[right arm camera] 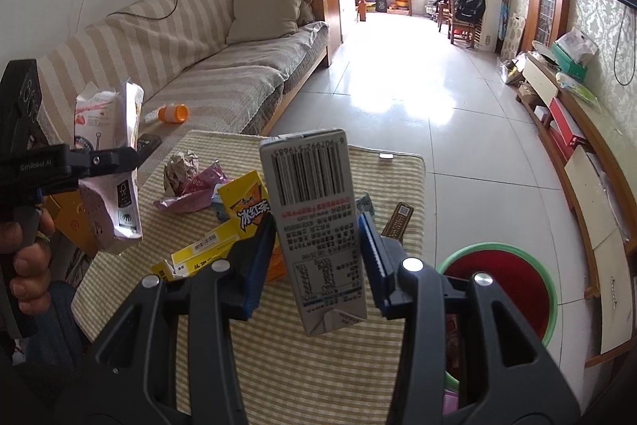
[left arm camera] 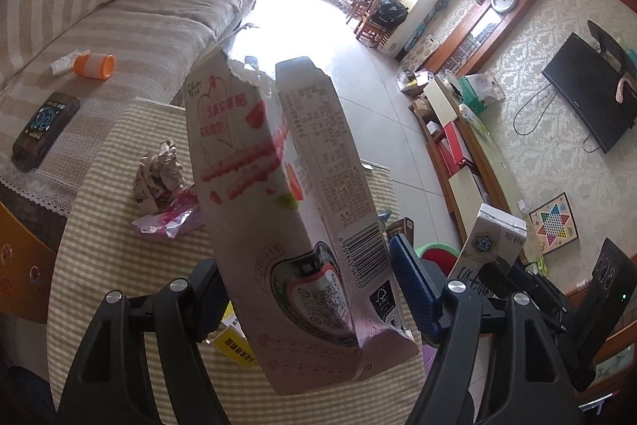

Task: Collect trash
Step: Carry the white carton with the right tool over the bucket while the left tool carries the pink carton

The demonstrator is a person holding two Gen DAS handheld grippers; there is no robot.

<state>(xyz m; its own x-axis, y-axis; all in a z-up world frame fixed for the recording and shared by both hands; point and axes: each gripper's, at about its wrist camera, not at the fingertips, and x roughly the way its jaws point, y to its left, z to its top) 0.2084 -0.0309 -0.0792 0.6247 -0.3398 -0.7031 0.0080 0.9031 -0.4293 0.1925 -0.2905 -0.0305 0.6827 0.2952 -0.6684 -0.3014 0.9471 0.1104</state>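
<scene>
Left wrist view: my left gripper point(left arm camera: 306, 289) has its jaws clenched on a torn-open pink strawberry snack box point(left arm camera: 286, 210), held upright above the table point(left arm camera: 99, 257). On the checked tablecloth beyond lie a crumpled paper ball point(left arm camera: 159, 174) and a pink wrapper point(left arm camera: 171, 222). An orange cup point(left arm camera: 94, 65) lies on the sofa point(left arm camera: 119, 10).

Right wrist view: my right gripper point(right arm camera: 318, 265) has its jaws clenched on a grey milk carton point(right arm camera: 318, 226), barcode end up, over the table's near edge. Flattened yellow iced-tea boxes point(right arm camera: 243, 210) lie on the table. A green-rimmed bin point(right arm camera: 509, 289) stands on the floor just right of the table.
</scene>
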